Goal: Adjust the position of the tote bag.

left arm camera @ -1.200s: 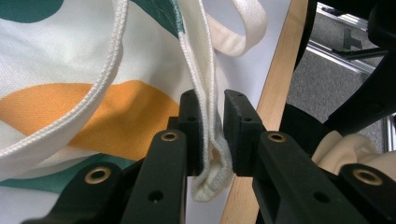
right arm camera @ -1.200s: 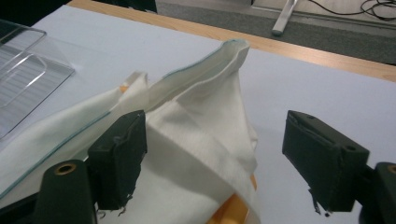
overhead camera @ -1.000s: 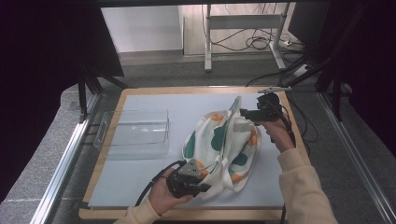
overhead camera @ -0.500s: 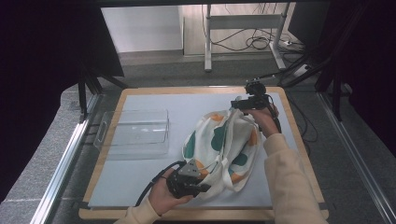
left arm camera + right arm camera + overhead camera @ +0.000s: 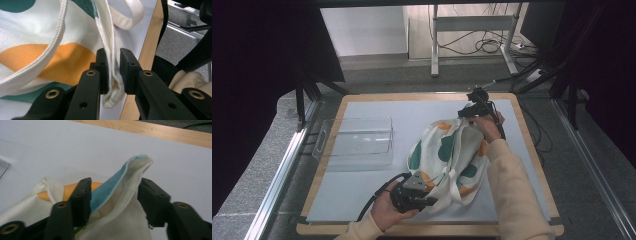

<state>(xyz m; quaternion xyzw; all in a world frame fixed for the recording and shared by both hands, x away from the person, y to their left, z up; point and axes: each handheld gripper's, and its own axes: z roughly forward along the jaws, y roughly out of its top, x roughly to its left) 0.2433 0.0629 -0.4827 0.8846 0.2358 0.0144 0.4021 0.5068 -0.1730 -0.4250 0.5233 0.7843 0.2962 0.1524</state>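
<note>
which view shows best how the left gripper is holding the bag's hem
The left gripper view: the left gripper is seen close up, its jaws pinching the folded hem of the tote bag. The high view shows that gripper small at the bag's near edge, the pinch itself too small to make out. The right gripper view shows the bag's far corner instead.

Your left gripper (image 5: 424, 199) grips the near edge of the spotted cloth bag (image 5: 449, 160), while your right gripper (image 5: 467, 112) has just been closing over its far corner.
</note>
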